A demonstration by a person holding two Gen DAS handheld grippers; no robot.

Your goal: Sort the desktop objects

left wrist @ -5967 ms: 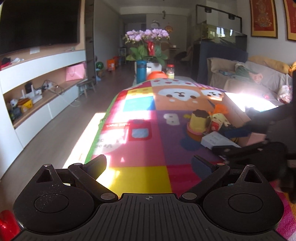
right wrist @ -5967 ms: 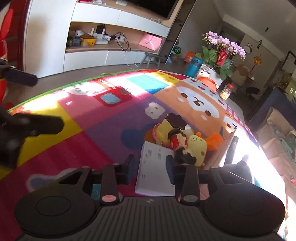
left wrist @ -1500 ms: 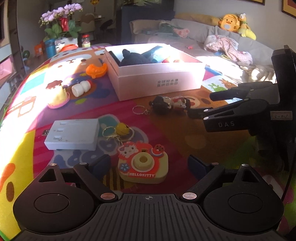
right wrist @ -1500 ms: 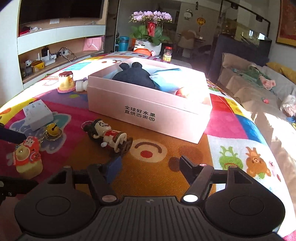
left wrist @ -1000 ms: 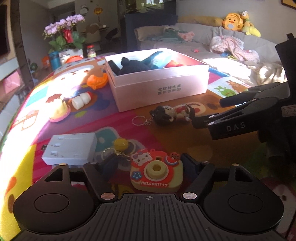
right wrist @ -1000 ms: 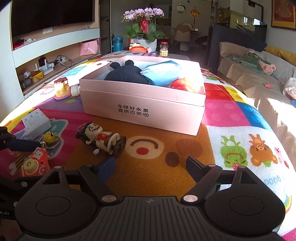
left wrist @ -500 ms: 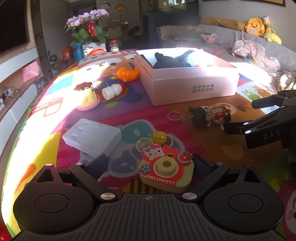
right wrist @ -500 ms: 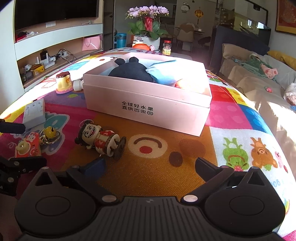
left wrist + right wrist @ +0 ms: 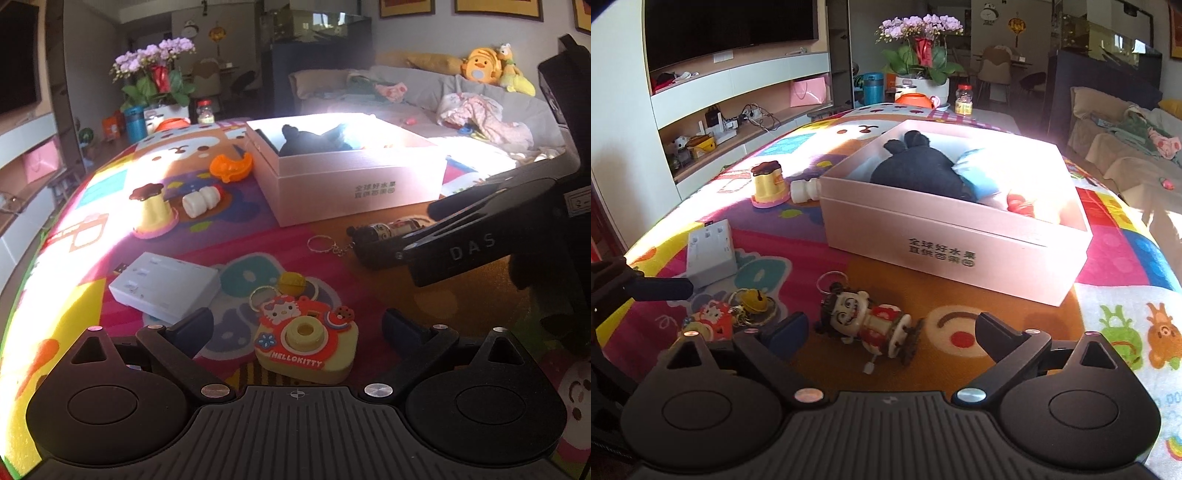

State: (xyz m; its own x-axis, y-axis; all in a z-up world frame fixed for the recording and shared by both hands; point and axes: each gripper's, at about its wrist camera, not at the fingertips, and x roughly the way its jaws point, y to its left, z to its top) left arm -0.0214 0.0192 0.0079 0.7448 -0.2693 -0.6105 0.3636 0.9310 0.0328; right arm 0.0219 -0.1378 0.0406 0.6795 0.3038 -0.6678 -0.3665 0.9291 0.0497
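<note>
My left gripper [image 9: 297, 326] is open, its fingers on either side of a Hello Kitty camera toy [image 9: 306, 341] with a yellow bell keychain [image 9: 291, 281], on the colourful mat. My right gripper [image 9: 890, 332] is open around a small doll figure [image 9: 871, 325] with a key ring that lies on the mat; it also shows in the left wrist view [image 9: 388, 230]. A pink open box [image 9: 956, 221] holds a black plush [image 9: 919, 166], a blue item and a red item. A white power strip [image 9: 164, 286] lies left of the camera toy.
A yellow pudding toy [image 9: 151, 212], a white roll-shaped toy [image 9: 201, 201] and an orange toy [image 9: 231, 166] lie beyond the power strip. Flowers, a blue bottle and a jar stand at the far end. A sofa with cushions runs along the right.
Both grippers have moved closer to the mat. The left one now has the camera toy between its fingers. The right one has closed in on the doll figure. Both stay open.
</note>
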